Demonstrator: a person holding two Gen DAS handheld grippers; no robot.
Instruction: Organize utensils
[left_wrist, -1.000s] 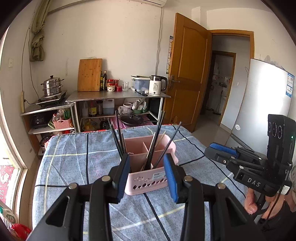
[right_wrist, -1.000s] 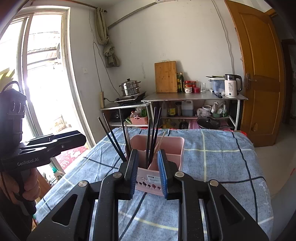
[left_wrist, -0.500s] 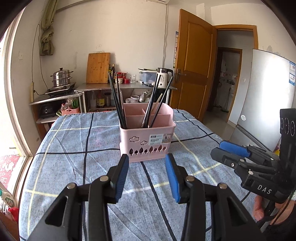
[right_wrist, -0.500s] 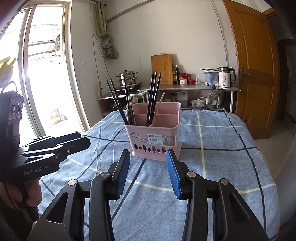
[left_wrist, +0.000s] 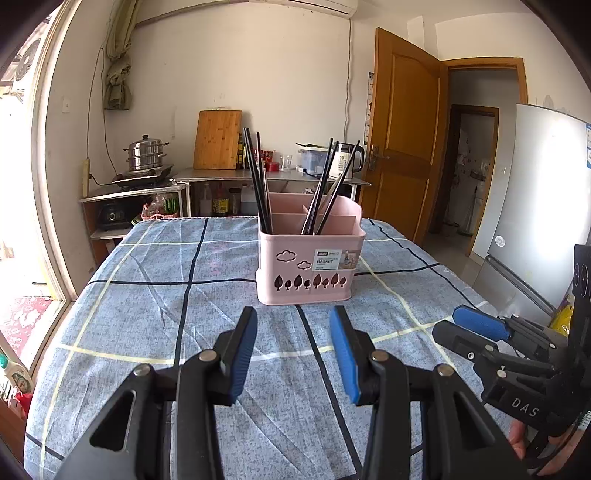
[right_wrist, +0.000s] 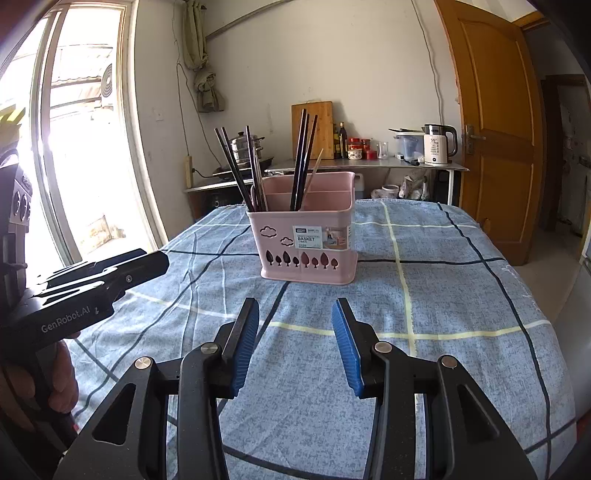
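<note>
Landmark: the steel counter (left_wrist: 273, 177) against the far wall. A wooden cutting board (left_wrist: 217, 139) leans upright on its left end, with dark bottles (right_wrist: 342, 140) and red jars (right_wrist: 358, 147) just right of the board. A white kettle (right_wrist: 437, 144) stands at its right end, beside a clear box (left_wrist: 310, 158). Left of the counter, a steel steamer pot (left_wrist: 146, 153) sits on a lower shelf. Right of it is a wooden door (left_wrist: 404, 136); further right, a fridge (left_wrist: 535, 221).

One pink basket (left_wrist: 310, 266); two tools; one kettle (right_wrist: 439, 144).
</note>
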